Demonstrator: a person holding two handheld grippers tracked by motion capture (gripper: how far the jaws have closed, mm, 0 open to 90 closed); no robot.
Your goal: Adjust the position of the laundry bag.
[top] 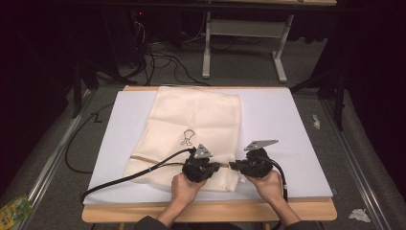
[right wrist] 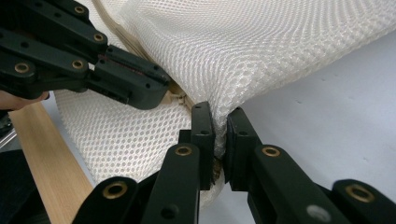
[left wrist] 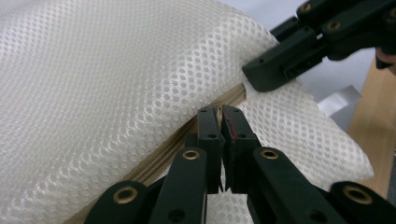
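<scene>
Here the mesh bag (top: 191, 129) lies flat on the white sheet (top: 277, 124) that covers the wooden table (top: 210, 213), its long axis running away from the person, its near end close to the table's front edge. Material: cream-white netting with a regular honeycomb of small holes, soft and slightly puffed where it folds. A small dark printed mark (top: 187, 137) sits near the middle of the upper face. A tan zipper (left wrist: 187, 140) crosses the bag near its near end; in the high view it reads as a thin brownish line from the bag's left edge toward the grippers.

Left gripper (top: 216, 166): held in the left hand (top: 184, 188), resting on the bag's near right part. In the left gripper view its jaws are clenched together right on the zipper line, at the zipper's end; what exactly sits between the pads is too small to tell, most likely the zipper pull.

Right gripper (top: 233, 166): held in the right hand (top: 268, 184), just beside the left one, tips nearly meeting. In the right gripper view its jaws pinch a gathered fold of mesh at the bag's right edge, next to the zipper end, and the netting bunches upward out of the grip.

A black cable (top: 129, 177) trails from the left gripper across the bag and off the sheet's left front corner.
</scene>
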